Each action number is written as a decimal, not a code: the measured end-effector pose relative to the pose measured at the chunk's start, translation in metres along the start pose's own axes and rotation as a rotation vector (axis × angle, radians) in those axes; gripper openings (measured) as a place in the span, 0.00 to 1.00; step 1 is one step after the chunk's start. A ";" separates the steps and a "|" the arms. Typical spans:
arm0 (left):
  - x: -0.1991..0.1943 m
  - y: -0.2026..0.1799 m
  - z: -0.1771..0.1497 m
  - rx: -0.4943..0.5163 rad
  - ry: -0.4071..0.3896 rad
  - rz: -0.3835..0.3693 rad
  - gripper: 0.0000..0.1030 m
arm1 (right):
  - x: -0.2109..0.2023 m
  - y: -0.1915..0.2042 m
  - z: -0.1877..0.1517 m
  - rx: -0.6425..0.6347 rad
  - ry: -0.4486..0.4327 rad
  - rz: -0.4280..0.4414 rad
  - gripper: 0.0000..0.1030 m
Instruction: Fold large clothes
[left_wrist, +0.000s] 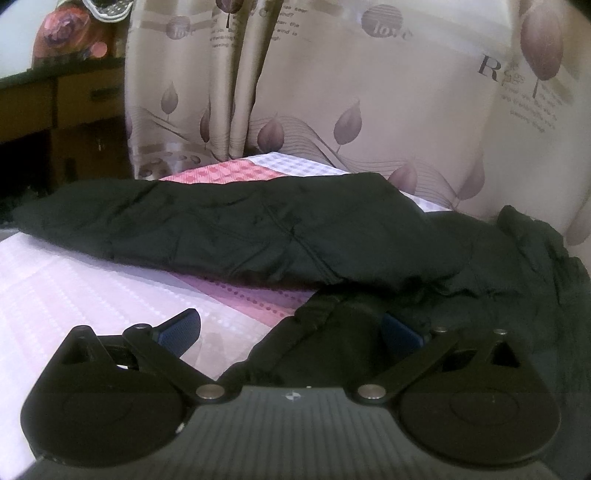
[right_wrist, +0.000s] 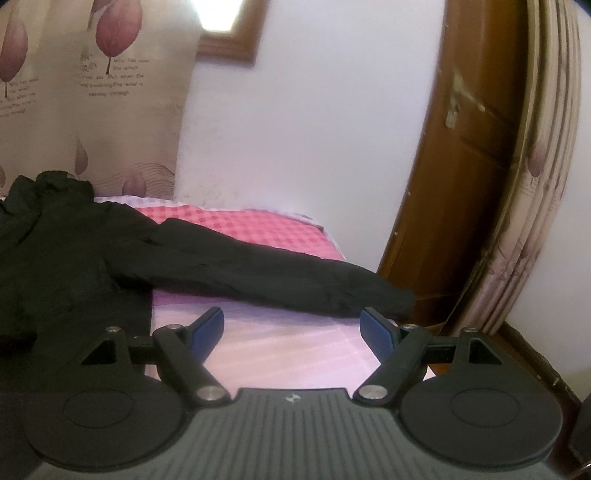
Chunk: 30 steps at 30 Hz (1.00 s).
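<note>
The left tool (left_wrist: 291, 332) is seen spread wide, its blue pads (left_wrist: 181, 326) held apart, with the hem of a black jacket (left_wrist: 258, 229) lying between them at the 1 o'clock side, though no pinch can be made out. One sleeve (left_wrist: 129, 218) is laid out toward 10 o'clock across the pink-and-white checked bed (left_wrist: 74, 288). A leaf-printed curtain (left_wrist: 332, 92) is hung behind at 12 o'clock. The right tool (right_wrist: 293, 328) is likewise spread, with nothing held over the bed (right_wrist: 288, 343). The jacket (right_wrist: 74, 251) is found at 9 o'clock, its other sleeve (right_wrist: 295, 277) stretched toward 2 o'clock, near a wooden door (right_wrist: 461, 166).
</note>
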<state>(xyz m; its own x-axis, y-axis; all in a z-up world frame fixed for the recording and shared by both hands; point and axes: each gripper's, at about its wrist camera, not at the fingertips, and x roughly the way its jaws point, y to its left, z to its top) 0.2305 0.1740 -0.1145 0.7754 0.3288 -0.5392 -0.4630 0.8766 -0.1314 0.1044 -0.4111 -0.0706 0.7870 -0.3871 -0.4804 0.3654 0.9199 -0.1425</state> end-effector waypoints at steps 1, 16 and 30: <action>-0.001 -0.001 0.000 0.005 -0.006 0.004 1.00 | -0.002 0.000 0.000 0.001 0.000 -0.001 0.81; -0.082 -0.017 -0.011 0.176 -0.293 -0.046 1.00 | -0.026 0.000 0.002 0.004 -0.023 0.016 0.82; -0.138 0.015 -0.023 0.216 -0.342 -0.069 1.00 | -0.045 0.003 0.004 -0.002 -0.043 0.030 0.83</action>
<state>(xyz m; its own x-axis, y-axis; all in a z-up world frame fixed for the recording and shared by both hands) 0.1065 0.1336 -0.0609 0.9163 0.3327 -0.2228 -0.3324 0.9423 0.0401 0.0717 -0.3914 -0.0462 0.8182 -0.3614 -0.4471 0.3400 0.9313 -0.1304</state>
